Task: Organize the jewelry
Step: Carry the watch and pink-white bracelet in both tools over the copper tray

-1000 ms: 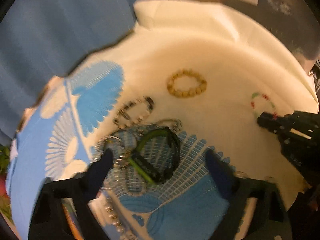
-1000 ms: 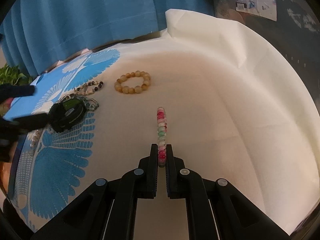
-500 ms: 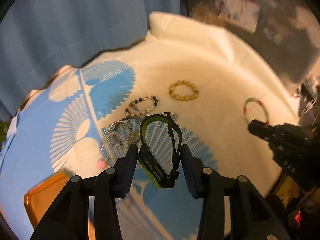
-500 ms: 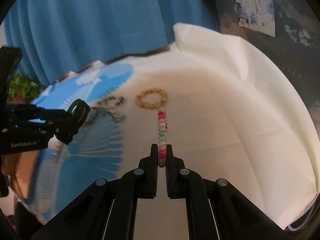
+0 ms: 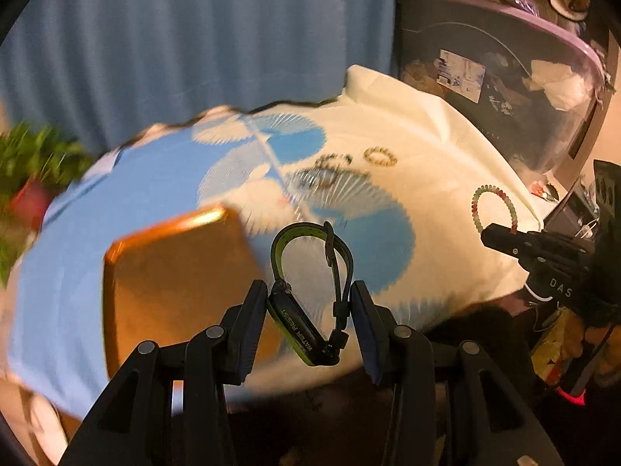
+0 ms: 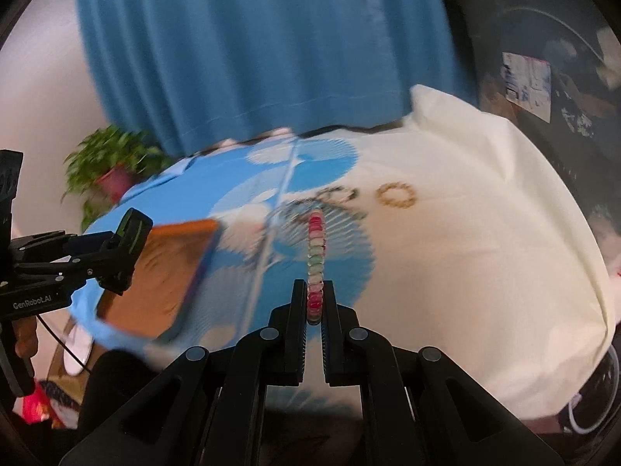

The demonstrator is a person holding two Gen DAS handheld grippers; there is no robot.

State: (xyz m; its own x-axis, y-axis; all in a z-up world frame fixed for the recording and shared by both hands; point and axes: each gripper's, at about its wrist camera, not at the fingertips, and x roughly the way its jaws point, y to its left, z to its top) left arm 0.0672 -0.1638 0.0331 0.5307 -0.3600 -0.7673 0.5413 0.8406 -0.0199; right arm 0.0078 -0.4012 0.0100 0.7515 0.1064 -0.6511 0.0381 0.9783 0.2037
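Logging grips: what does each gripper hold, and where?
Left gripper clamps the watch by case and strap; right gripper pinches the bead bracelet at its lower end.

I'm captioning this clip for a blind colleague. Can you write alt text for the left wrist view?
The left hand-held gripper holds a black and green watch above a blue-and-cream cloth, with an orange tray lower left. At right, the right hand-held gripper grips a pink and green bead bracelet; more bracelets lie farther back.
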